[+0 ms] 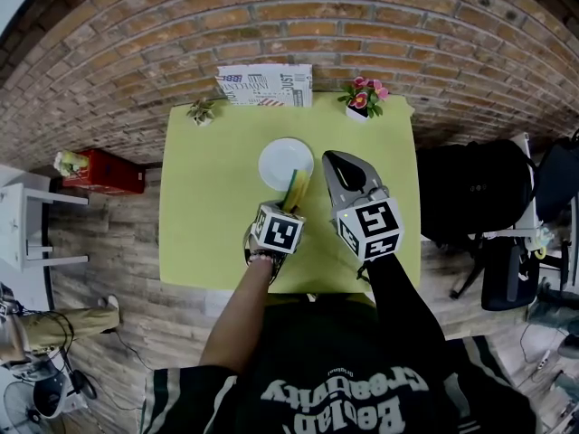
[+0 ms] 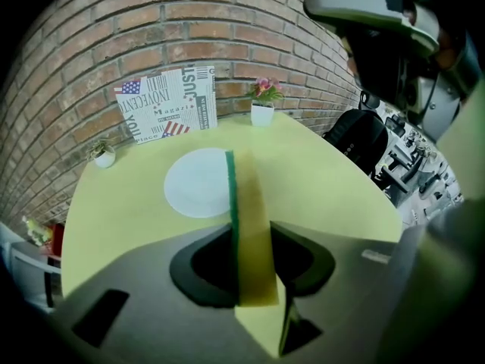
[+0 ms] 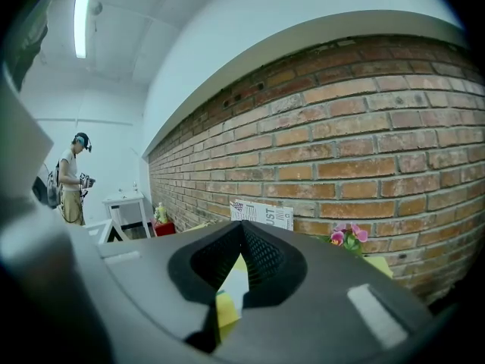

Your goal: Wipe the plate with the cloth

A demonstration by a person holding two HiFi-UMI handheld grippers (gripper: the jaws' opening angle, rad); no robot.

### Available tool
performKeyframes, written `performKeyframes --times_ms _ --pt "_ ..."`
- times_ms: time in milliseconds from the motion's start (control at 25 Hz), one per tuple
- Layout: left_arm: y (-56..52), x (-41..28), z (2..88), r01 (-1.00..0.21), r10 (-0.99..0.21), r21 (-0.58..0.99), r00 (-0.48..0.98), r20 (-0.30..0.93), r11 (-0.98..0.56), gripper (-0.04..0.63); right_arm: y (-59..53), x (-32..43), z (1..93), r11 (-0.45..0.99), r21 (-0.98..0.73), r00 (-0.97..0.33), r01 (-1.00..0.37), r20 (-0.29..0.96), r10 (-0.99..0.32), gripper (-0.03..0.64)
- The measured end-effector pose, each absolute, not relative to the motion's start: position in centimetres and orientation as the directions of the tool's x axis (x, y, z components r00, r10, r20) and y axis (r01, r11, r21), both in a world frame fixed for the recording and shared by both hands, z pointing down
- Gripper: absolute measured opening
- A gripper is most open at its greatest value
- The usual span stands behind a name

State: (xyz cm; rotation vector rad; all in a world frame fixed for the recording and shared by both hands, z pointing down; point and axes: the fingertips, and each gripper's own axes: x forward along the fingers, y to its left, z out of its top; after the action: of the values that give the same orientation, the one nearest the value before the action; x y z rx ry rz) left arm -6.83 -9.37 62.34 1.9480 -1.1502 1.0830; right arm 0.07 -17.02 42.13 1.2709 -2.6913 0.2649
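Note:
A white plate (image 1: 284, 162) (image 2: 197, 182) lies on the yellow-green table (image 1: 204, 215), a little behind its middle. My left gripper (image 1: 289, 208) (image 2: 252, 230) is shut on the cloth, a yellow sponge with a green scouring face (image 1: 297, 190) (image 2: 254, 237). The sponge stands on edge and its far end reaches over the plate's near right rim. My right gripper (image 1: 332, 158) (image 3: 242, 227) hovers just right of the plate, jaws shut with nothing between them. It also shows at the top right of the left gripper view.
At the table's back edge stand a newsprint-patterned card (image 1: 264, 86), a small plant pot (image 1: 201, 111) and a pot of pink flowers (image 1: 363, 98). A black bag on a chair (image 1: 470, 193) is to the right, a red box (image 1: 104, 172) and a white stool (image 1: 27, 224) to the left.

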Motion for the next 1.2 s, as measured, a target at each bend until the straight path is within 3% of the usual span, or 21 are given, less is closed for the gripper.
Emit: performKeyframes --times_ms 960,1200 --pt "-8.4 -15.8 62.3 -0.974 -0.444 0.064 0.158 0.882 -0.219 0.129 -17.3 -1.4 41.7 0.650 -0.087 -0.652 -0.755 0.203 -0.730 0.011" --pt "-8.6 -15.6 62.3 -0.971 -0.444 0.053 0.154 0.883 -0.232 0.129 -17.5 -1.1 42.0 0.647 -0.085 -0.649 -0.758 0.208 -0.732 0.011"
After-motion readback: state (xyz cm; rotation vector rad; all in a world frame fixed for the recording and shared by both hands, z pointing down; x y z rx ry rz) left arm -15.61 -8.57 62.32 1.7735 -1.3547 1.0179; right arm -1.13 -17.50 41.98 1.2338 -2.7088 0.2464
